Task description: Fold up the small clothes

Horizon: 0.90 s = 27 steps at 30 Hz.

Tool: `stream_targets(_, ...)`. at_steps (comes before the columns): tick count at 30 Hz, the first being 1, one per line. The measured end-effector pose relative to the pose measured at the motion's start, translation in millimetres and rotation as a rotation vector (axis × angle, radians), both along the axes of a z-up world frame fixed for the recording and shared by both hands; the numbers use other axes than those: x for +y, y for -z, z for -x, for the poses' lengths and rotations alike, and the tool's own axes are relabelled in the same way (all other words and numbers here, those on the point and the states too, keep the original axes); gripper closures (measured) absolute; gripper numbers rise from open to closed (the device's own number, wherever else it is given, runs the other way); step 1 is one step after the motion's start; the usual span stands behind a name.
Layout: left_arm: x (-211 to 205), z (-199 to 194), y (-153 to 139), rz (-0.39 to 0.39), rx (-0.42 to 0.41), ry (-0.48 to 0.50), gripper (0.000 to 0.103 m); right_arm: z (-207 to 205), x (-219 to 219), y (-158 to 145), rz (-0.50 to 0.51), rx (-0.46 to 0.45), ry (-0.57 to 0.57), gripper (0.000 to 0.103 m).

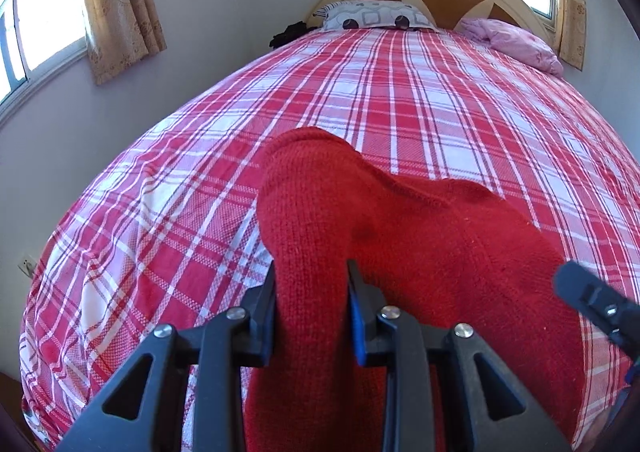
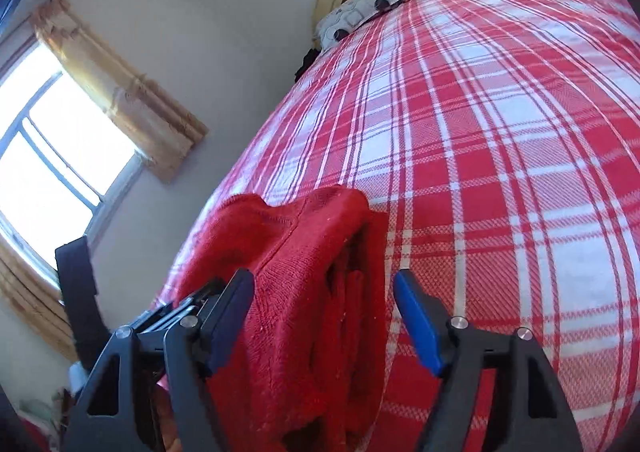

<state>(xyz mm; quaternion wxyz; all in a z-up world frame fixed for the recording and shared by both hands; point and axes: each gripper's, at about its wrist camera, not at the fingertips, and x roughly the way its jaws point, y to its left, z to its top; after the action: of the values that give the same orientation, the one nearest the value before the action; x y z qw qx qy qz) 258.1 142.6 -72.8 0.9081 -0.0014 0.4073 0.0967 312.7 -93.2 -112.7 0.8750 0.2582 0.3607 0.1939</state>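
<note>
While the left tool (image 1: pixel 312 272) pinches the red knit (image 1: pixel 400 219), the right tool (image 2: pixel 324 284) straddles it, released.

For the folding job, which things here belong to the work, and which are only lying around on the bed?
Belong to the job:
- red knitted garment
- left gripper, shut on it
- right gripper, jaws open around it

Only lying about:
- patterned pillow
- pink bundle of cloth
- dark item by the wall
- plaid bedsheet, the work surface
</note>
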Motion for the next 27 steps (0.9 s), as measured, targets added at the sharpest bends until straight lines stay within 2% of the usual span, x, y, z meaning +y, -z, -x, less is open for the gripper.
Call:
stream_targets(3,0,-1,3,-0.006,0.004,-0.002,0.072,-21,21,13,0.036,0.047,-0.092,0.03)
stream_targets(5,0,-1,6,-0.013,0.008,-0.004,0.072,-31,29,23,0.055,0.089,-0.11,0.03)
stream_targets(6,0,-2,9,-0.019,0.013,-0.006,0.071,-34,30,23,0.057,0.082,-0.104,0.032)
stream_targets(8,1,-3,13,-0.024,0.018,-0.009,0.071,-34,34,23,0.068,0.088,-0.128,0.06)
stream_targets(10,1,-3,13,-0.029,0.016,-0.013,0.071,-30,40,18,0.113,0.051,-0.146,0.066)
stream_targets(13,-3,-3,7,-0.04,-0.001,-0.003,0.071,-14,49,-2,0.22,-0.063,-0.141,0.068)
stream_targets(15,-6,-5,0,-0.042,-0.02,0.001,0.071,-6,48,-18,0.214,-0.136,-0.133,0.068)
stream_targets(19,-16,-15,-14,-0.05,-0.058,0.025,0.071,2,50,-44,0.286,-0.257,-0.093,0.069)
stream_targets(23,-29,-34,-18,-0.077,-0.093,0.049,0.071,-16,35,-40,0.281,-0.242,-0.018,0.068)
stream_targets(26,-34,-52,-6,-0.084,-0.075,0.047,0.07,-37,33,-18,0.35,-0.2,0.005,0.068)
stream_targets(27,-35,-58,1,-0.09,-0.052,0.044,0.069,-48,33,-6,0.357,-0.16,-0.007,0.068)
